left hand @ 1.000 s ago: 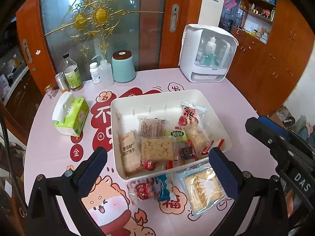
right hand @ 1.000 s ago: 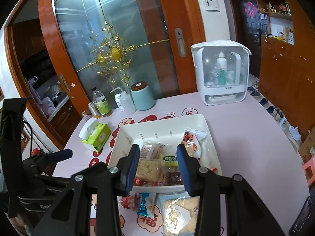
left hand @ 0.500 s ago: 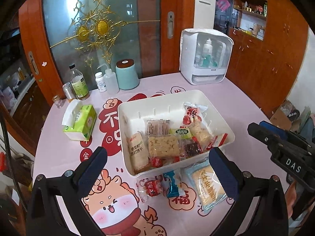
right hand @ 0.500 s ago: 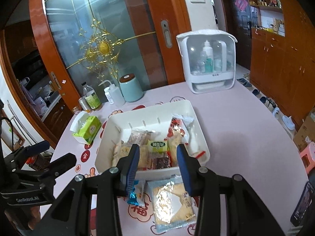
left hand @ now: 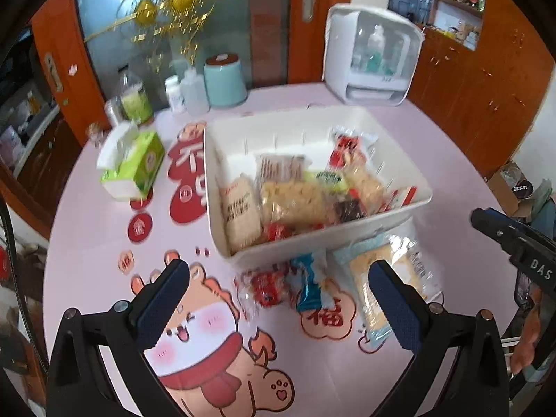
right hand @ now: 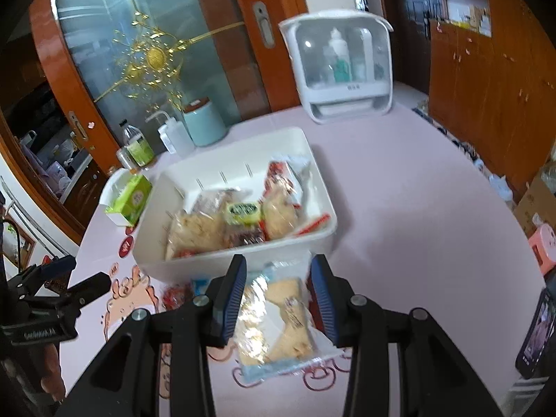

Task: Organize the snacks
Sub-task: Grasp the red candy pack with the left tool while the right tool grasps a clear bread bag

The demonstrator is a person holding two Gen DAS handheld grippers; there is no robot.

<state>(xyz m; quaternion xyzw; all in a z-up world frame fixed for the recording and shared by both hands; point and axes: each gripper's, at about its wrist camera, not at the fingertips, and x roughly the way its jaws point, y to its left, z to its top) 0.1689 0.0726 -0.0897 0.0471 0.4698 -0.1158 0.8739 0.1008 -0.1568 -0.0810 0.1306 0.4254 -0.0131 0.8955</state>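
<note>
Fingers of the right gripper [right hand: 278,290] stand spread, straddling the clear-wrapped pale sandwich-cake packet [right hand: 278,316] lying before the white plastic bin [right hand: 243,257]. Contents likely soft, crushable; wrapper slippery: grip mid-body lightly. Left gripper [left hand: 278,299] spread, empty.

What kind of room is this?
Probably a home dining room: a round table with a cartoon cloth, a white bin of snacks, wooden cabinets and a glass sliding door.
</note>
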